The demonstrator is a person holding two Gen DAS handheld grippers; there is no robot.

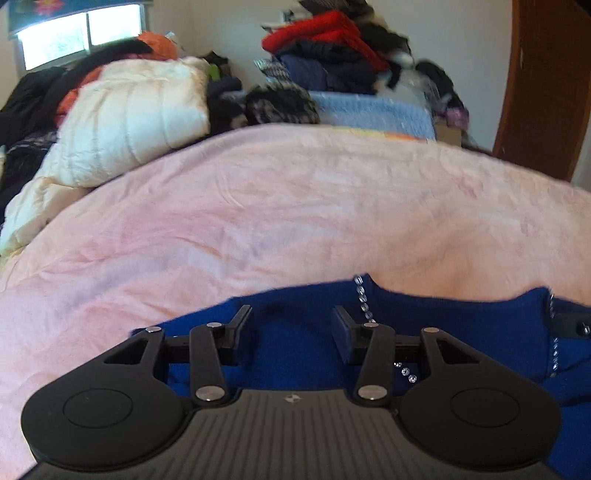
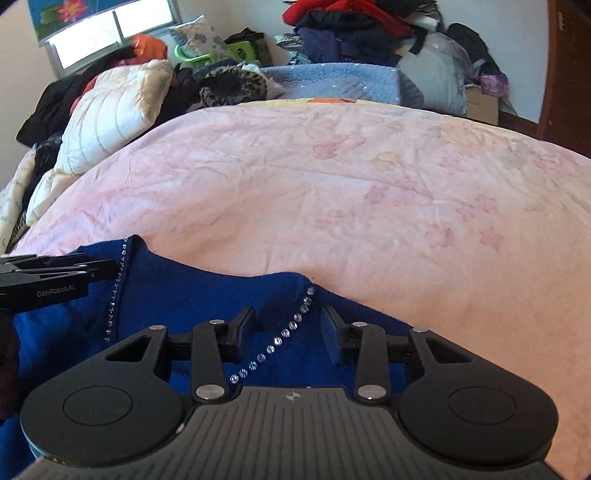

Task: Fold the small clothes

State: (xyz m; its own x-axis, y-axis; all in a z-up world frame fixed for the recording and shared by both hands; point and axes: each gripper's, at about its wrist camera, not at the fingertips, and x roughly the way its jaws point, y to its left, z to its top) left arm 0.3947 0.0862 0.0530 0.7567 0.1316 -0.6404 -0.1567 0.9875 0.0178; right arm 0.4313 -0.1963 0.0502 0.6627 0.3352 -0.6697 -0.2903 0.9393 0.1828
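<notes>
A royal-blue garment (image 1: 303,343) (image 2: 177,295) with lines of rhinestones (image 2: 291,326) lies on the pink bedspread (image 1: 295,206) (image 2: 332,177) at its near edge. In the left wrist view, my left gripper (image 1: 291,321) hovers over the blue cloth near one rhinestone strip (image 1: 364,299). Its jaws stand apart and the pads press on nothing. My right gripper (image 2: 288,325) is open too, with a rhinestone line running across the gap below its fingers. From the side, the left gripper (image 2: 55,273) shows at the left edge of the right wrist view. A bit of the right gripper (image 1: 580,326) shows at the far right of the left wrist view.
A cream quilted duvet (image 1: 129,118) (image 2: 110,114) is bunched at the back left. Piled clothes (image 1: 332,48) (image 2: 351,33) and a light-blue blanket (image 1: 373,110) (image 2: 340,83) sit behind the bed. A brown door (image 1: 546,85) stands at the right, a window (image 1: 74,33) at top left.
</notes>
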